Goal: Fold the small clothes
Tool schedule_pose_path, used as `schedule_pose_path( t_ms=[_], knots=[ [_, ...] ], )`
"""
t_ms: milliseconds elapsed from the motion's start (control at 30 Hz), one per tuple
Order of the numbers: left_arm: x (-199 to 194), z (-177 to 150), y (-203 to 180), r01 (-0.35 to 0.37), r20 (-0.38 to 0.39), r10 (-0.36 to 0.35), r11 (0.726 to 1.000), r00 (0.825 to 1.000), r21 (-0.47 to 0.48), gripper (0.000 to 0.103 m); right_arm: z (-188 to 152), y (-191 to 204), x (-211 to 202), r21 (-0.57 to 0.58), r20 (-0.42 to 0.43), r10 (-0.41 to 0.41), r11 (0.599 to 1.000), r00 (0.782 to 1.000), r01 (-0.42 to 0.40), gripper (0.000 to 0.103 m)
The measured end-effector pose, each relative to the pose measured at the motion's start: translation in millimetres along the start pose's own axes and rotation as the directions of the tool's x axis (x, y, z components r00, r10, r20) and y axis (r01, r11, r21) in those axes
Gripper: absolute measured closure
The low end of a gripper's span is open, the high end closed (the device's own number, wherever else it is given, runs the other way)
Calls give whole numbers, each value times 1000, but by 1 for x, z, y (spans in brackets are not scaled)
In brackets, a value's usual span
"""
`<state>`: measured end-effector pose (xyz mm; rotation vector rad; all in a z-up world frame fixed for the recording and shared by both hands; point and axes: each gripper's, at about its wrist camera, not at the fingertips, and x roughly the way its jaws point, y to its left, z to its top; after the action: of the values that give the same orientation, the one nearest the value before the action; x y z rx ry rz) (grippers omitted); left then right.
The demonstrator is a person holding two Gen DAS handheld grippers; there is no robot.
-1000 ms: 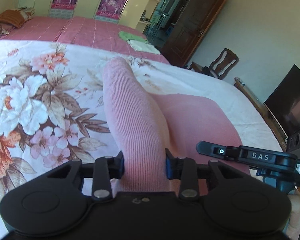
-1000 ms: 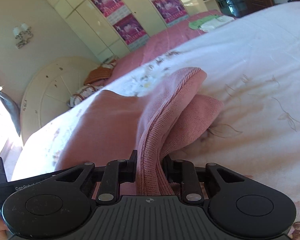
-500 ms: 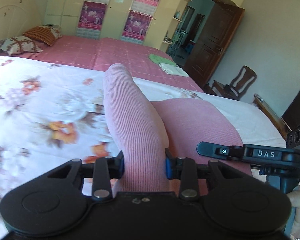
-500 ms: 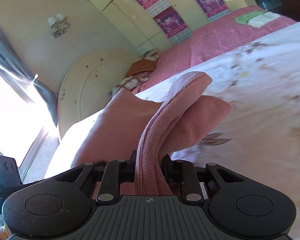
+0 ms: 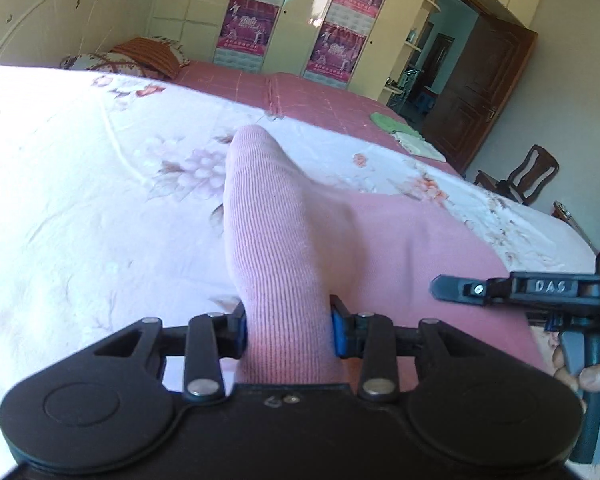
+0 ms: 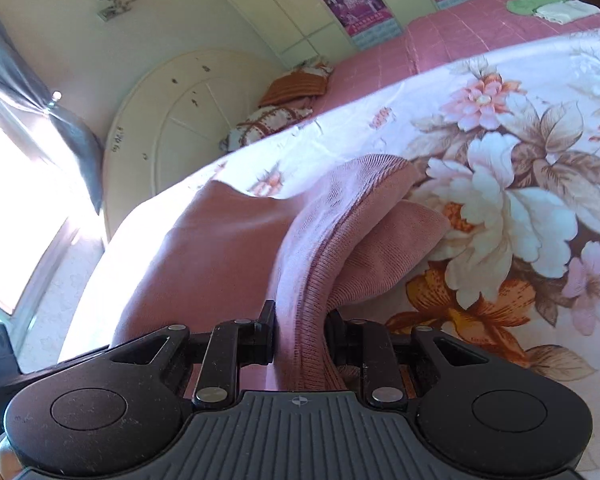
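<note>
Both grippers hold the same pink knitted garment (image 5: 284, 240) over the bed. Left gripper (image 5: 288, 330): its jaws are opening, with a ribbed fold of the garment between them, the blue pads touching the cloth on both sides. Right gripper (image 6: 300, 336): its jaws stand narrow and pinch a ribbed hem, which rises in a bunched ridge ahead of the fingers. Between the two, the garment spreads over the floral bedspread (image 6: 520, 184) near its close edge. Toward the far corner of the bed, on the pink quilt (image 5: 320, 100), lie a green cloth (image 5: 388, 122) and a white cloth (image 5: 418, 146), touching.
</note>
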<state>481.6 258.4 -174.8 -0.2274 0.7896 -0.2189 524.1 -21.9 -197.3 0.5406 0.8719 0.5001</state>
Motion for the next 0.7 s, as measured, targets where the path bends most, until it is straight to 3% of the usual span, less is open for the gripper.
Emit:
schedule_pose_path(
  t_ms=[133,200,267,367,500,567,600,633,700],
  knots=[
    [3,-7,6,-18,28,17,999,999,27,46,1,-18,4,38,-19,-31,999,999,31,79],
    [-3,-2,6,-34,27,35,999,999,-9,41,1,-24,-2,81,-14,-37,996,999,38,63],
    [-15,3,5,-48,71,49,999,996,-16,43,6,-30,-8,116,1,-28,993,1000,27,57],
    [-24,19,2,-37,116,35,999,993,8,43,20,-36,-4,158,-4,-10,987,1000,11,57],
    [-6,40,-5,-28,103,30,1000,994,-13,43,36,-43,10,228,16,12,973,1000,-15,57],
    [11,40,-5,-38,84,40,999,996,-27,43,39,-40,16,204,31,-22,979,999,15,58],
    [18,39,-5,-57,73,59,998,996,-24,42,40,-37,16,177,47,-32,984,998,23,66],
    [27,36,-4,-81,58,82,997,995,-19,42,41,-32,16,134,63,-48,990,997,39,67],
    [32,33,-4,-108,68,108,994,992,0,35,41,-30,20,83,57,-123,990,991,118,67]
  ],
)
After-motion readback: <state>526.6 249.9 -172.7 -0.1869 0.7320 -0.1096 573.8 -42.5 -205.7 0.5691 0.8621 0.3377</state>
